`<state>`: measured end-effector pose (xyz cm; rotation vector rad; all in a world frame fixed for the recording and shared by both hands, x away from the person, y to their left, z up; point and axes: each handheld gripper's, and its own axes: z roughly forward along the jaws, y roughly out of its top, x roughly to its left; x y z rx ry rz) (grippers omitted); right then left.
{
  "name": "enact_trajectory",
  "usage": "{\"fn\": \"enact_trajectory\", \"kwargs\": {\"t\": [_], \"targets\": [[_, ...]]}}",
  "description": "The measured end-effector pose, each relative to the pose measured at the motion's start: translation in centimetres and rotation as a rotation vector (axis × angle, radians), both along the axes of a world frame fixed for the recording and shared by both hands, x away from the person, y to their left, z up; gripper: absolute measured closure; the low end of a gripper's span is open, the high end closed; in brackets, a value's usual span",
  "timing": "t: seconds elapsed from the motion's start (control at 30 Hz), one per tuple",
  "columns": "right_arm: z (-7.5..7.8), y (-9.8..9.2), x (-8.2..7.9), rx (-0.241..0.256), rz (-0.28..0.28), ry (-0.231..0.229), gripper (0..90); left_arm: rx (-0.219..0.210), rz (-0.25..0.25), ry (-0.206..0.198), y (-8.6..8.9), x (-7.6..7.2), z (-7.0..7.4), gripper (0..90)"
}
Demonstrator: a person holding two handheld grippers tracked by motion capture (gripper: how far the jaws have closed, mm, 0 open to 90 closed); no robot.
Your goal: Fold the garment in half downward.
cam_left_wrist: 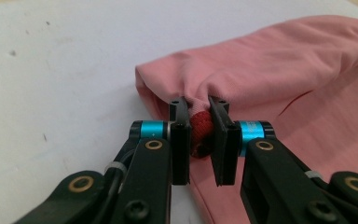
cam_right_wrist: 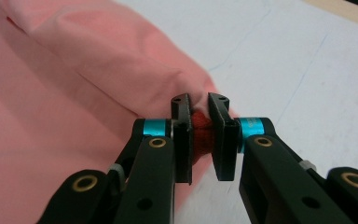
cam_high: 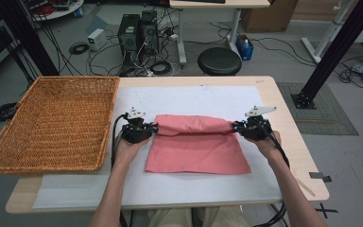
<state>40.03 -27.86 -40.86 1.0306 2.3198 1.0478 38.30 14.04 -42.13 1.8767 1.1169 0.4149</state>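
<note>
White mat [cam_high: 194,99] at frame centre; left gripper [cam_high: 155,128] and right gripper [cam_high: 235,127] each clamped on pink cloth [cam_high: 196,151] fold, basket [cam_high: 52,123] at left.

Cloth [cam_high: 198,146] lies at frame centre on a sheet [cam_high: 75,189] covering the worktop [cam_high: 290,127]. Basket [cam_high: 52,123] sits at frame left, beside the cloth. Left tongs [cam_high: 155,128] grip the cloth's left end, right tongs [cam_high: 235,126] its right end. Stool [cam_high: 219,60] stands behind the worktop, upper centre.

Grey floor [cam_high: 274,42] strewn with cables, two computer towers [cam_high: 138,32], black round stool [cam_high: 219,60], cardboard box [cam_high: 268,16], black frame post [cam_high: 335,52]
</note>
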Motion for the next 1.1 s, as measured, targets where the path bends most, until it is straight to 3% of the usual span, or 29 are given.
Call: {"fn": "enact_trajectory", "kwargs": {"t": [0.2, 0.33, 0.43, 0.77, 0.9, 1.1], "targets": [[-0.9, -0.5, -2.8, -0.02, 0.022, -0.007, 80.9, -0.015, -0.022, 0.006, 0.1, -2.1, -0.8, 79.5], [-1.5, -0.7, -4.4, -0.037, 0.031, -0.022, 80.7, 0.001, -0.036, 0.02, 0.0, -3.2, -1.6, 79.4], [-2.0, -0.9, -5.7, -0.033, 0.029, -0.023, 80.7, -0.015, -0.041, 0.018, 0.0, -4.0, -1.9, 79.4], [-2.8, -1.5, -8.7, -0.041, 0.034, -0.047, 80.6, 0.006, -0.084, 0.025, 0.1, -6.8, -2.5, 79.4], [-3.3, -2.0, -9.4, -0.023, 0.032, -0.036, 80.7, 0.032, -0.095, 0.04, 0.3, -7.6, -3.0, 79.5], [-3.7, -2.5, -10.4, 0.02, 0.039, -0.024, 80.8, 0.029, -0.112, 0.036, 0.4, -8.3, -2.5, 80.1]]}}
